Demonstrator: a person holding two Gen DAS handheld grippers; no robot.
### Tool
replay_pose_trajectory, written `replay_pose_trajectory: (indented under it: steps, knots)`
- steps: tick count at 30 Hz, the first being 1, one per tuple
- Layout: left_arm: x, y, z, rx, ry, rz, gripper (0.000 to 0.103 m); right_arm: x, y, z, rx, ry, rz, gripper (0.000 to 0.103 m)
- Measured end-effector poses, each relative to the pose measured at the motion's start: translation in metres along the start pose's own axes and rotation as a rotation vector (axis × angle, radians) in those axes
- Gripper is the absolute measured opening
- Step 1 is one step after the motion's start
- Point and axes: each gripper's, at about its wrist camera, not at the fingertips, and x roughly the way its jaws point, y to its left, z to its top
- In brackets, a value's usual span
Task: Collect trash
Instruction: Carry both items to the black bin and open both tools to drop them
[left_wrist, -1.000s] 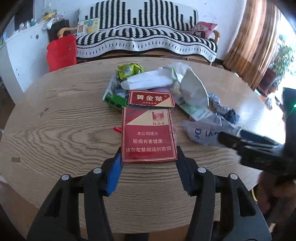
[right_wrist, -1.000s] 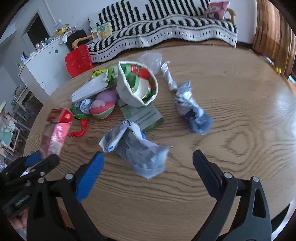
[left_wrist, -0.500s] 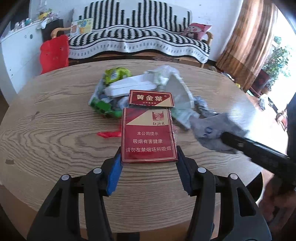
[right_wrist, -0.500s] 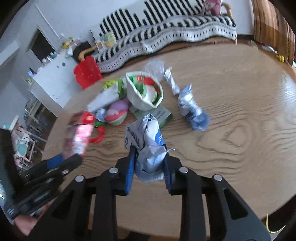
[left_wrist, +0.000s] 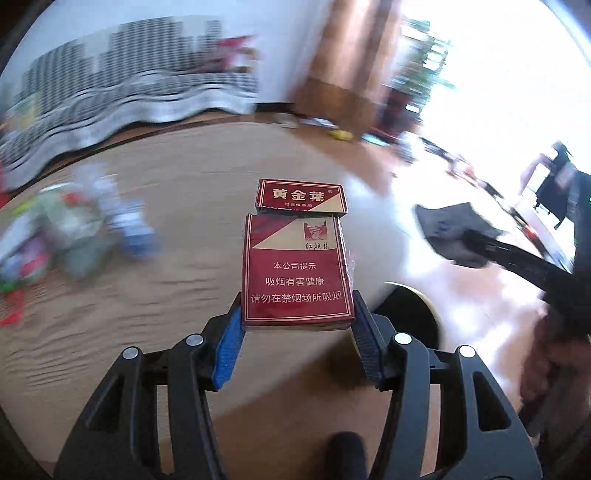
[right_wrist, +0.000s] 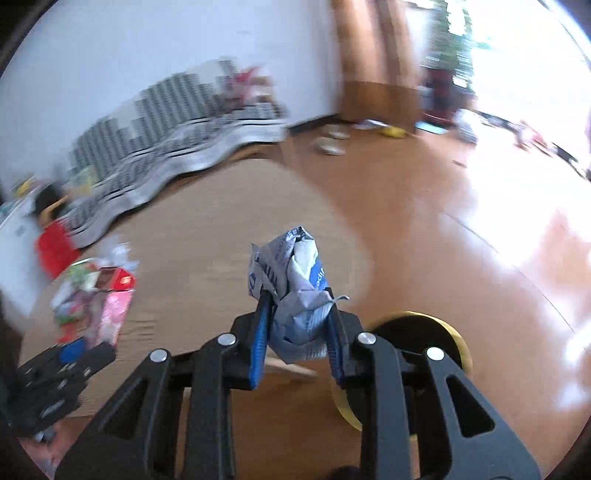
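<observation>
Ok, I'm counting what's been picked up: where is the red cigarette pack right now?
The cigarette pack is clamped in the left tool, centre of the left wrist view, lid flipped open, held above the table's edge.

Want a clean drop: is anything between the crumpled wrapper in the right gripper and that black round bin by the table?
Nothing visible. The wrapper hangs clear just left of the bin, bare floor beyond.
</observation>
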Motion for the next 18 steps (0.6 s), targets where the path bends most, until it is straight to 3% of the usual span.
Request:
replay_pose_trajectory:
  steps: [3,7,13,18]
  knots:
    - [0.034,-0.059,-0.008,0.082,0.034,-0.111,0.054,0.009,-0.063,-0.010,0.074,0.033,-0.105,0.027]
    - [0.082,-0.114,-0.020,0.162,0.108,-0.193,0.054,0.024,-0.125,-0.030,0.160,0.106,-0.160,0.028]
    - [0.152,-0.147,-0.033,0.207,0.217,-0.200,0.054,0.052,-0.180,-0.052,0.247,0.235,-0.184,0.028]
    - [0.195,-0.153,-0.038,0.220,0.280,-0.190,0.054,0.055,-0.195,-0.059,0.277,0.270,-0.195,0.028]
